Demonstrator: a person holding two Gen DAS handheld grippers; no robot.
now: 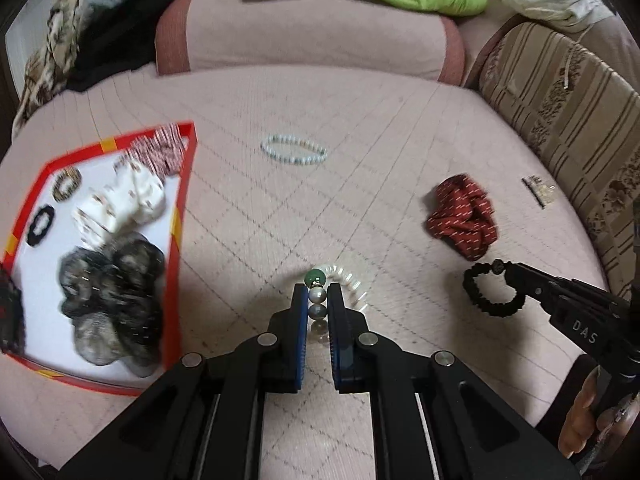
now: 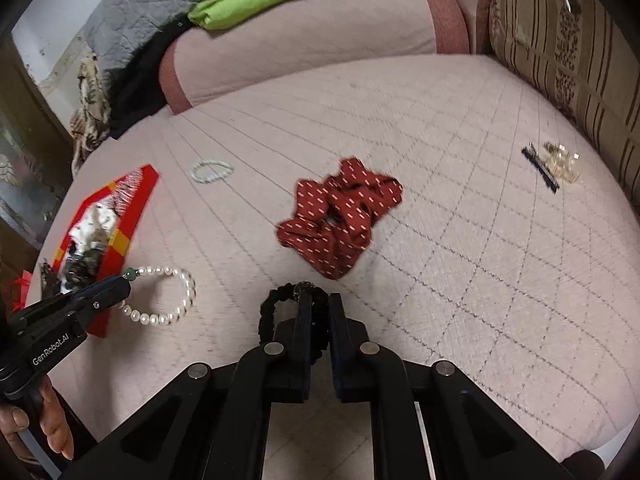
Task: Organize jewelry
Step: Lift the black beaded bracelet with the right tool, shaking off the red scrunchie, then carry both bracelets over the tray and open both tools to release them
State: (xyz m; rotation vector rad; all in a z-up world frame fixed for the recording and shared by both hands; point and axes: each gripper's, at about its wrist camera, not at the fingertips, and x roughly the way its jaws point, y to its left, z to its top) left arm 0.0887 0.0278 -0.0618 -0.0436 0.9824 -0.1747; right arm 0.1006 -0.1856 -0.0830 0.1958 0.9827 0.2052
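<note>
Pearl bracelet (image 2: 168,296) and black braided bracelet (image 1: 490,290) lifted, red scrunchie (image 2: 340,220) on cushion

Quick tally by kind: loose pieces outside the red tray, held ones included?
Bead bracelets: 3 (pearl bracelet in left hand-held gripper, black bracelet in right hand-held gripper, pale bracelet)
Scrunchies: 1 (red scrunchie)
Hair clips: 1 (clear clip)
Total: 5

The left tool (image 1: 318,292) is clamped tight, angled downward, a bare hand (image 2: 38,420) gripping its handle. The right tool (image 2: 318,300) looks closed too, though blurred, its hand (image 1: 596,412) low at the bed's near edge.
</note>
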